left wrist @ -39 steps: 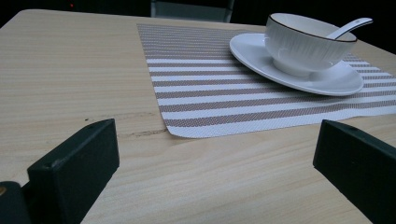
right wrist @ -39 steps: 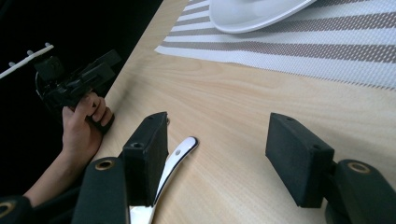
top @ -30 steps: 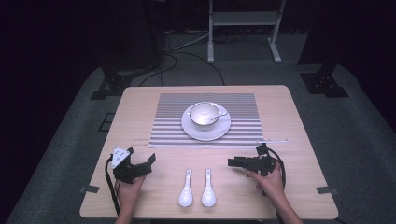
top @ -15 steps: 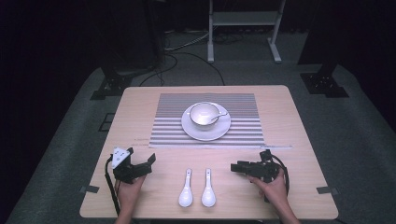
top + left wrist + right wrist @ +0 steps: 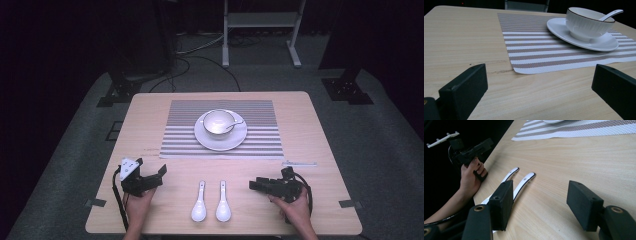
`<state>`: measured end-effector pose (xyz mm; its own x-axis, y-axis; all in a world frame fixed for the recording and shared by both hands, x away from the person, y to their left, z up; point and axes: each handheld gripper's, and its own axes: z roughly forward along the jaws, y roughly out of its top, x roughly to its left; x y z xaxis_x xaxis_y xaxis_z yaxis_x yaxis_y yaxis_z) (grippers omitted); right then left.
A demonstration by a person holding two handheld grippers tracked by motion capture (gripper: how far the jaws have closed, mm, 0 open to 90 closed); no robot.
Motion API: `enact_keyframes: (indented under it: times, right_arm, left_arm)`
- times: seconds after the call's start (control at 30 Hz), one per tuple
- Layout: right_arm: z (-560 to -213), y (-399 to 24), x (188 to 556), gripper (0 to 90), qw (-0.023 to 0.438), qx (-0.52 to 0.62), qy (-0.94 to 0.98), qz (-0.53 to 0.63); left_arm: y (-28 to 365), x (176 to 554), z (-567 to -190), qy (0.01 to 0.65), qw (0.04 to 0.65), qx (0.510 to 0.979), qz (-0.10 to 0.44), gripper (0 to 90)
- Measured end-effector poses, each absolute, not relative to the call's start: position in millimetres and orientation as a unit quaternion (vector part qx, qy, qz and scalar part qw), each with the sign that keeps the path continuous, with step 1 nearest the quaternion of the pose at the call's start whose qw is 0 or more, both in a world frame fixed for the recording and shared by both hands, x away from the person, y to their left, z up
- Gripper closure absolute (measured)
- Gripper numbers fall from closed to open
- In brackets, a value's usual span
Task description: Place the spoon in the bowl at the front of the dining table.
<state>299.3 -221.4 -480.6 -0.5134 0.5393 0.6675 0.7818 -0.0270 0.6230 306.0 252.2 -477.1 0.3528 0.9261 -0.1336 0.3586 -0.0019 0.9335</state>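
While I look down from the high view, my left gripper [image 5: 161, 172] rests near the table's [image 5: 320, 130] front left corner with its jaws spread and empty. My right gripper [image 5: 254, 185] sits at the front right, pointing left toward two white soup spoons [image 5: 210, 202] that lie side by side between my hands, handles away from me. Beyond them, a bowl [image 5: 218, 122] with a spoon in it stands on a saucer [image 5: 220, 140] on the striped placemat [image 5: 260, 130].

Through the left gripper view, both jaws stand wide apart over bare wood, with the placemat's [image 5: 536, 50] corner between them farther off.

Through the right gripper view, the jaws are well open and grip nothing; the nearer spoon's handle [image 5: 524, 183] runs just beside the left jaw, not between the pads.
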Motion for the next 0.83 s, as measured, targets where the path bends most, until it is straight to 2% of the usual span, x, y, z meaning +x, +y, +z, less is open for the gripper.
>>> enact_keyframes:
  times: [0.83]
  right_arm:
    - [-487.2, -232.6, 272.3, 37.1, 0.106, -0.481, -0.672, -0.554]
  left_arm:
    - [252.4, 306.5, -477.1, 0.497, 0.505, 0.649, 0.278, 0.0]
